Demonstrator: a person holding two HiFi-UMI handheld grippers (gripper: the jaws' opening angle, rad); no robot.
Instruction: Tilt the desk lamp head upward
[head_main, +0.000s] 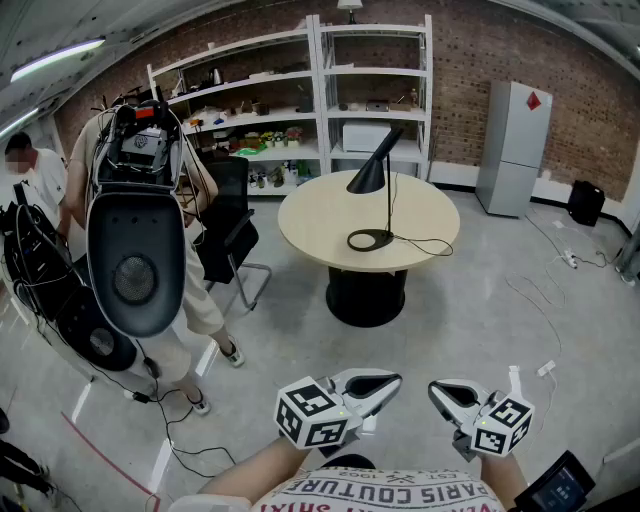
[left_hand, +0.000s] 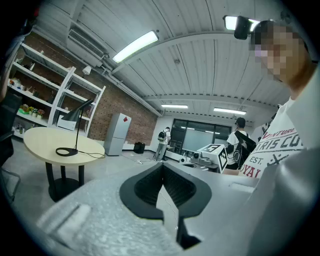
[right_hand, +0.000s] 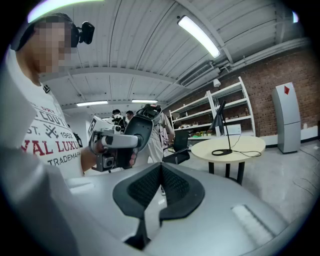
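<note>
A black desk lamp (head_main: 387, 185) stands on a round beige table (head_main: 310, 225), with its cone head (head_main: 367, 178) tipped down and its ring base (head_main: 370, 240) on the tabletop. My left gripper (head_main: 388, 381) and right gripper (head_main: 438, 391) are low in the head view, far short of the table, both shut and empty. In the left gripper view the lamp (left_hand: 75, 114) is far off at the left, beyond the closed left gripper (left_hand: 162, 167). In the right gripper view the lamp (right_hand: 220, 120) stands at the right, past the closed right gripper (right_hand: 161, 167).
A person carrying a large black rig (head_main: 135, 250) stands at the left beside a black office chair (head_main: 228, 230). White shelves (head_main: 300, 110) line the brick wall, with a grey fridge (head_main: 512, 145) to the right. Cables (head_main: 545, 290) trail across the floor.
</note>
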